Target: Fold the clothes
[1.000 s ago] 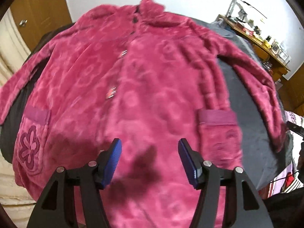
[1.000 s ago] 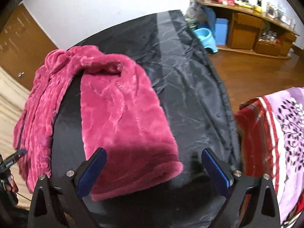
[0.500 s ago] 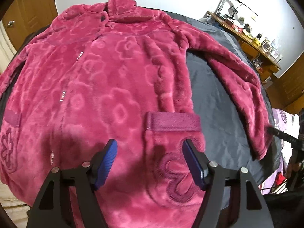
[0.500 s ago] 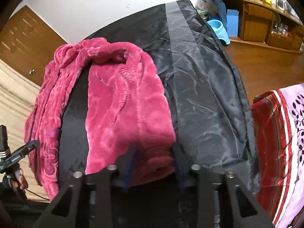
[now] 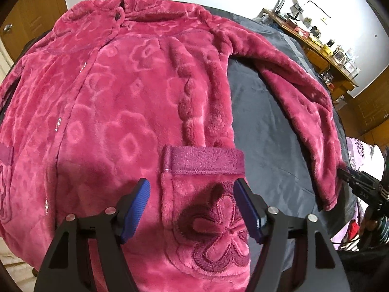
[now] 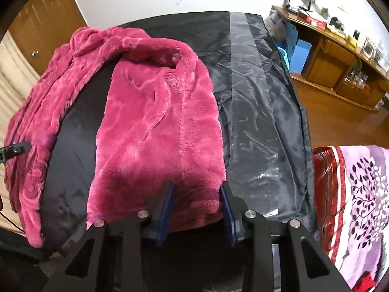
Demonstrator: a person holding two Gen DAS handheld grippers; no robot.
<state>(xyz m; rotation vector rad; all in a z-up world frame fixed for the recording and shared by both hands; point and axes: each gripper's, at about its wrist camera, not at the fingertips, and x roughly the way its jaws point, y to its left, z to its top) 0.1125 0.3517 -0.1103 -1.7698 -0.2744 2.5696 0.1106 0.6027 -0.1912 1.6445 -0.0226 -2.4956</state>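
A pink fleece robe (image 5: 116,102) lies spread front-up on a dark table cover (image 5: 267,126). Its right pocket (image 5: 206,209) with a stitched flower sits between the fingers of my left gripper (image 5: 193,200), which is open just above the fabric. The robe's right sleeve (image 6: 155,126) stretches toward the table's near edge in the right wrist view. My right gripper (image 6: 197,194) is shut on the sleeve cuff (image 6: 194,202), which bunches between the blue pads. The right gripper also shows at the sleeve end in the left wrist view (image 5: 359,187).
A purple and red patterned blanket (image 6: 352,202) lies right of the table. A wooden desk (image 6: 340,56) with clutter stands along the far wall. A wooden door (image 6: 43,24) is at the left. A shiny strip (image 6: 248,97) runs along the cover.
My right gripper has moved onto the sleeve cuff and closed on it. My left gripper has shifted right across the robe, from its middle to over the right pocket, staying open.
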